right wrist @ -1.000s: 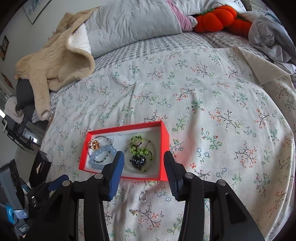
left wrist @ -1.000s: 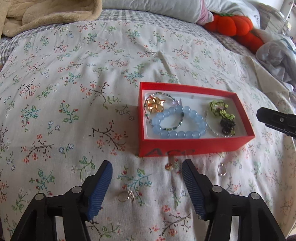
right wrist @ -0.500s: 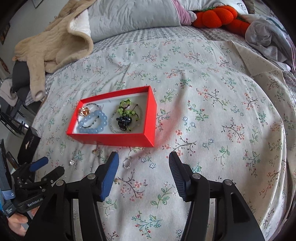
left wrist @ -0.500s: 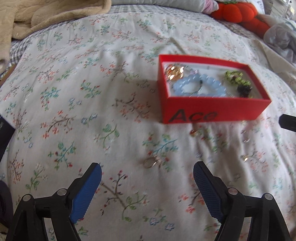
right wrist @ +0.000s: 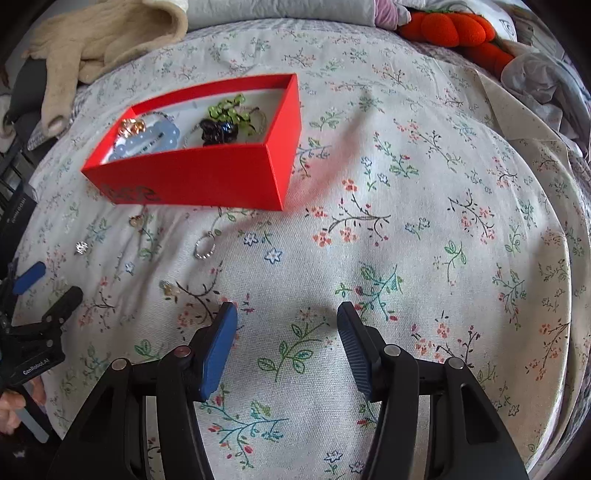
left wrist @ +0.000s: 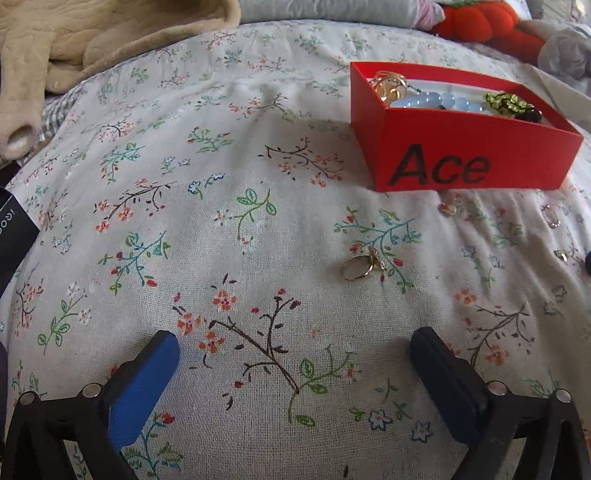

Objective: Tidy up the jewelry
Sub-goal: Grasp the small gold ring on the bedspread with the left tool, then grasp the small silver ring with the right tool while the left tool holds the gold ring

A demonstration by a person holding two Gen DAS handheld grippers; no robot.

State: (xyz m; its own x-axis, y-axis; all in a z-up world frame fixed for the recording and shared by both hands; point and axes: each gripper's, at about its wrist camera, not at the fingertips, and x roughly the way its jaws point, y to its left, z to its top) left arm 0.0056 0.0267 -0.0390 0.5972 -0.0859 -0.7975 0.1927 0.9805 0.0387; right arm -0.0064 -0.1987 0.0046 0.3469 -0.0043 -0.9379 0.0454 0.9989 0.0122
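Observation:
A red box (left wrist: pixel 461 147) marked "Ace" sits on the floral bedspread and holds a pale blue bead bracelet (left wrist: pixel 432 100), a gold flower piece (left wrist: pixel 388 86) and green and black bead pieces (left wrist: pixel 511 104). The box also shows in the right wrist view (right wrist: pixel 207 181). A gold ring (left wrist: pixel 364 266) lies on the cloth ahead of my left gripper (left wrist: pixel 295 354), which is open and empty. Other small rings lie loose: a silver ring (right wrist: pixel 204 248), a gold piece (right wrist: pixel 136 220) and a small one (right wrist: pixel 168 288). My right gripper (right wrist: pixel 288 325) is open and empty.
A beige plush blanket (left wrist: pixel 92 40) lies at the back left. An orange pumpkin cushion (right wrist: pixel 450 27) and grey clothes (right wrist: pixel 543 74) lie at the back right. A black box (left wrist: pixel 11 236) sits at the left bed edge. The left gripper shows at the right view's left edge (right wrist: pixel 37 295).
Both grippers have dropped lower and pulled back toward the bed's near edge. The box and loose rings now look nearer and larger. The left jaws have spread wider.

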